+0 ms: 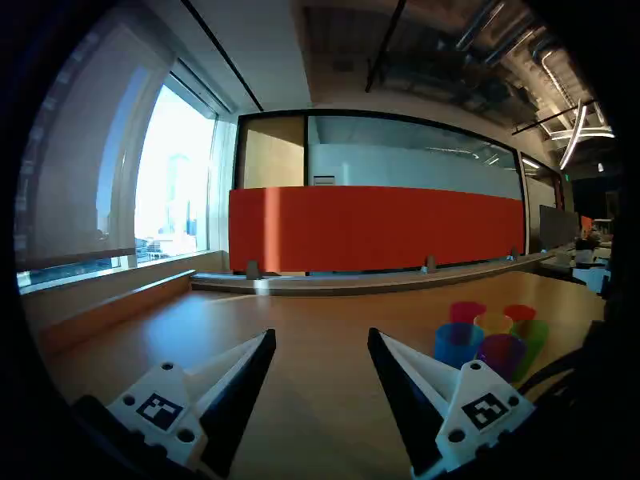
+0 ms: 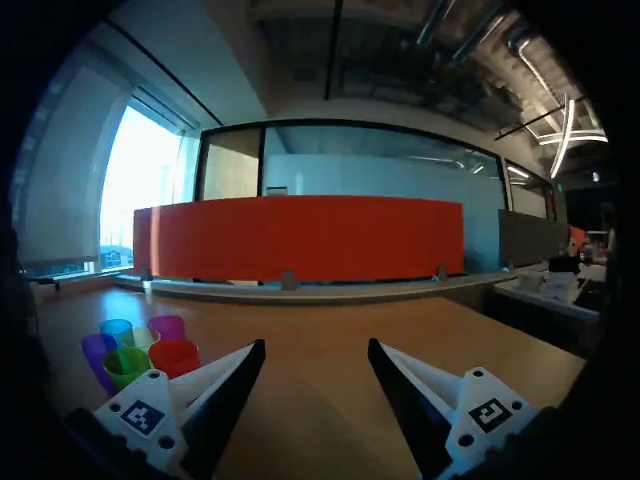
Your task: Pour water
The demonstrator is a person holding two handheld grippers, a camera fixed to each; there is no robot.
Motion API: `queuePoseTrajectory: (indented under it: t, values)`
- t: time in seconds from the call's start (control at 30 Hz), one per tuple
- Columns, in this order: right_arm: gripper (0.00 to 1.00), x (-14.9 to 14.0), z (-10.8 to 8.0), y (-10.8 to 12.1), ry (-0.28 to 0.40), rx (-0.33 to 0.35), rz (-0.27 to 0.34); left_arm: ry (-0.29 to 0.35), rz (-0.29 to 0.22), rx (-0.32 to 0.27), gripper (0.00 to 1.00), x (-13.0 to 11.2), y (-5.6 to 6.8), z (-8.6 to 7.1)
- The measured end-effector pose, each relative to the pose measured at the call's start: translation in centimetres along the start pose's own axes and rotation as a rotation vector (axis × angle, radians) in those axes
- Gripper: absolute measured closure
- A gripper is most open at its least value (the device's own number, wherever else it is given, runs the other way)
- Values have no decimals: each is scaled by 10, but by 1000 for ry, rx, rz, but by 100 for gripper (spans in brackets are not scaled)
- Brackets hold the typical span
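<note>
Left claw (image 1: pixel 320 333) and right claw (image 2: pixel 314 344) are spread, empty, above the worktop (image 1: pixel 320 304). Coloured cups (image 1: pixel 490 336) cluster untouched; pouring looks unstarted.

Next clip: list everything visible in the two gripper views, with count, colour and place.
wooden table: one, light brown, across the foreground.
translucent plastic cups: six; blue, pink, red, orange, green, purple; clustered on the table.
flat divider panel: one, orange-red, upright along the table's far edge.
window: one, bright, far left.
glass partition wall: one, clear, behind the panel.
ceiling light strips: a few, white, upper right.
left tongs: one pair, black fingers on white mounts, open, empty.
right tongs: one pair, same colours, open, empty.
</note>
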State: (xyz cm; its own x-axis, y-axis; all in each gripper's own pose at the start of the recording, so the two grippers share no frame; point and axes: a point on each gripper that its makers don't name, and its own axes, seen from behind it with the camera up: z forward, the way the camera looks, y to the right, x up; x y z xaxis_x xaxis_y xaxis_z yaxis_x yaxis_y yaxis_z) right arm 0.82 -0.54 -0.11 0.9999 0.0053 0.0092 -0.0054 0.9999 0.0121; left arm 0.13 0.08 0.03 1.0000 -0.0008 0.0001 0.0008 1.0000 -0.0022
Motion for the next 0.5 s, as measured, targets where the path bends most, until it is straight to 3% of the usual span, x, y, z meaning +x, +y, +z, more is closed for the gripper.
queuePoseTrajectory:
  t: [0.5]
  values:
    - [1, 46, 0, -12, -21, 44, -43, -14, -12, -64, 15, 45, 14, 12]
